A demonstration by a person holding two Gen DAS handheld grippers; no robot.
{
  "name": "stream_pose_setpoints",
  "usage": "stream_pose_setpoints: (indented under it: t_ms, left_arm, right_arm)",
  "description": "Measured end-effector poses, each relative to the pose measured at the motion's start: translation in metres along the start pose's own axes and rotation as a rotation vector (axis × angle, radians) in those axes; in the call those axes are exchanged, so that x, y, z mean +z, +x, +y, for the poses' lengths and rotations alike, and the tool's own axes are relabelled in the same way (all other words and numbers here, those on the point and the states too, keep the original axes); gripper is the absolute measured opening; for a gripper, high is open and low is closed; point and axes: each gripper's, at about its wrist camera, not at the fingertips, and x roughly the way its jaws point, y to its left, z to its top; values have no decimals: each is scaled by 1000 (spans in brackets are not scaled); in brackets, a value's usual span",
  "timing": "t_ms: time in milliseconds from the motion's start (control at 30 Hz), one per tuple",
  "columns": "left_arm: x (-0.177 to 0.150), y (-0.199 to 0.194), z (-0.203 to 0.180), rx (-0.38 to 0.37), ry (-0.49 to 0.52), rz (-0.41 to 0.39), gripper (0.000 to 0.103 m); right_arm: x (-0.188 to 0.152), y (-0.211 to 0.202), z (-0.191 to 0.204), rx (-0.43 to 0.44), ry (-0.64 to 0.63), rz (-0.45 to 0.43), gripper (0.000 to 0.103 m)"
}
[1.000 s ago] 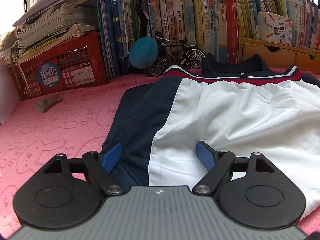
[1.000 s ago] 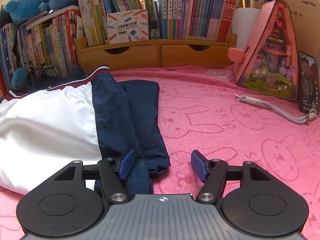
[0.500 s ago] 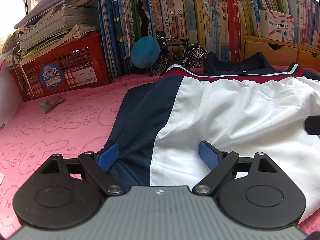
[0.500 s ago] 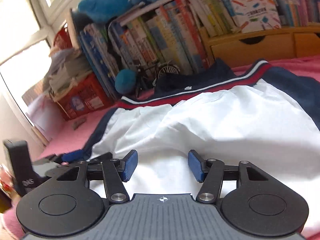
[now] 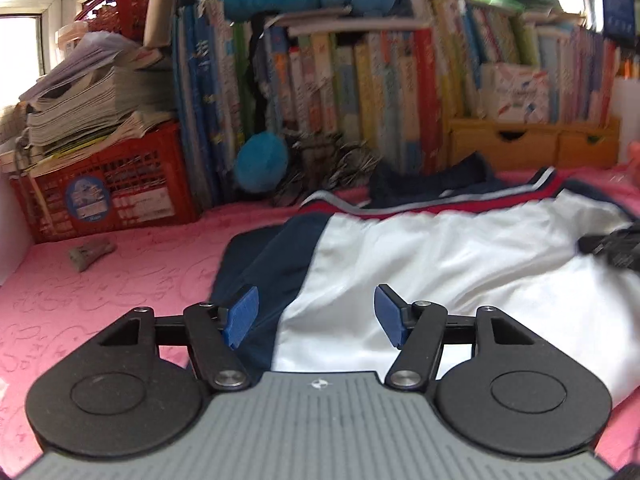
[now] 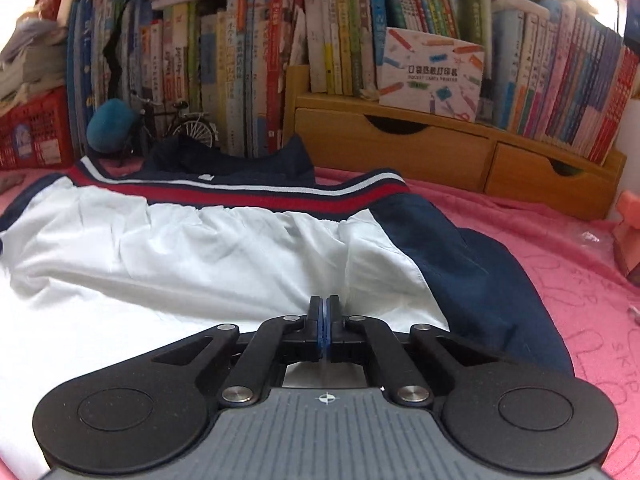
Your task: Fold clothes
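The right gripper [image 6: 324, 322] sat pinched together over the jacket [image 6: 208, 248], though whether it held cloth was unclear. The left gripper [image 5: 316, 318] gaped wide at the hem; a one-sided lift could skew the fold.

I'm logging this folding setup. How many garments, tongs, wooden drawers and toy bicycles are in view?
Garment: 1
Tongs: 2, the left tongs open and the right tongs shut
Wooden drawers: 2
Toy bicycle: 1
Total: 6
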Motion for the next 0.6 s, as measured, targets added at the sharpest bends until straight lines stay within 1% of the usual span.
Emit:
stream_pose_setpoints:
  t_ms: [67,133,167,267,433,500,533,567,600]
  left_arm:
    - [9,12,-21,-50,76,7,65]
    - [9,41,-38,-41,196,66,65]
    - [8,56,-47,-35,257,96,61]
    - [9,80,-26,-9,195,109,61]
    - [10,118,10,36,75,126,70]
    - [8,120,6,54,98,129,73]
    - [7,121,3,63,111,130,73]
    - [8,120,3,62,110,131,72]
    - [9,120,4,60,108,133,72]
  right_arm:
    - [0,1,6,-17,-32,3,5]
    - [1,2,9,-22,-45,5,5]
    - [2,2,8,-17,-37,5,5]
    - [3,3,6,-7,-25,6,5]
    - [4,5,4,14,-14,6,5]
    - [3,4,6,8,-22,3,6]
    - [4,1,9,9,-39,-5,8]
    - [4,-2,12,10,-57,-14,19]
    - [10,1,18,37,-53,-11,32]
